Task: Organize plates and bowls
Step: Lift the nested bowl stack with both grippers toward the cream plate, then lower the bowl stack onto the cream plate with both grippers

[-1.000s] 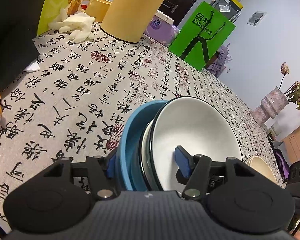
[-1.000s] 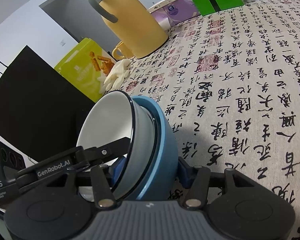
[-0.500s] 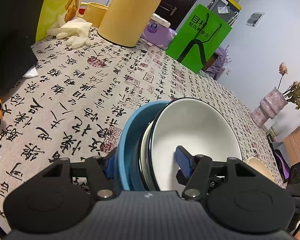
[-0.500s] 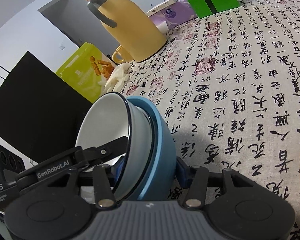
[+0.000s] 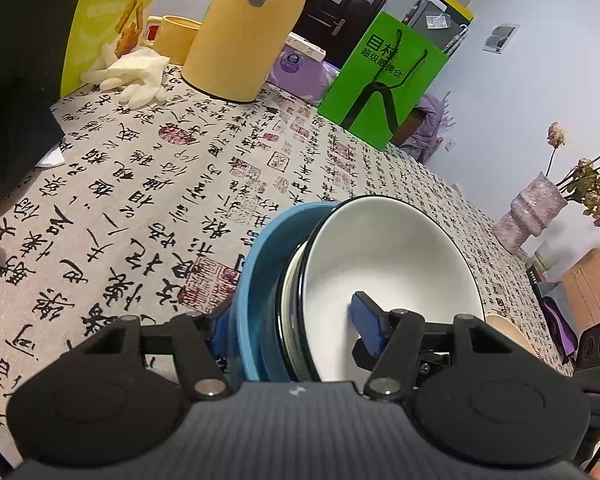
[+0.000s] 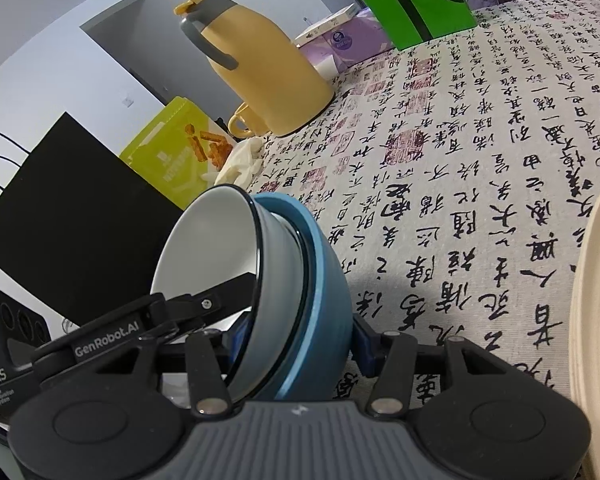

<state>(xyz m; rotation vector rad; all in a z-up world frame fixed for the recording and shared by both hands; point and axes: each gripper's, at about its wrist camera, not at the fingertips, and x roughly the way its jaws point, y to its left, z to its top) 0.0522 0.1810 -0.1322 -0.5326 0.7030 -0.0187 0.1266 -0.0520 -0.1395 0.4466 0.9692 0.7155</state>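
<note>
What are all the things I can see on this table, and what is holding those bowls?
Blue bowl: one, outermost of the nested stack, held above the tablecloth.
White bowl: one, dark-rimmed, innermost of the stack.
Yellow jug: one, grey handle, far side of the table.
Yellow mug: one, beside the jug.
White gloves: a pile, in front of the mug.
Green bag: one, standing at the far edge.
Purple pack: one, between jug and green bag.
Cream plate: one, at the right edge of the right wrist view.
Pink vase: one, with dried flowers.
Left gripper: clamping the stack's walls.
Right gripper: clamping the opposite side.
</note>
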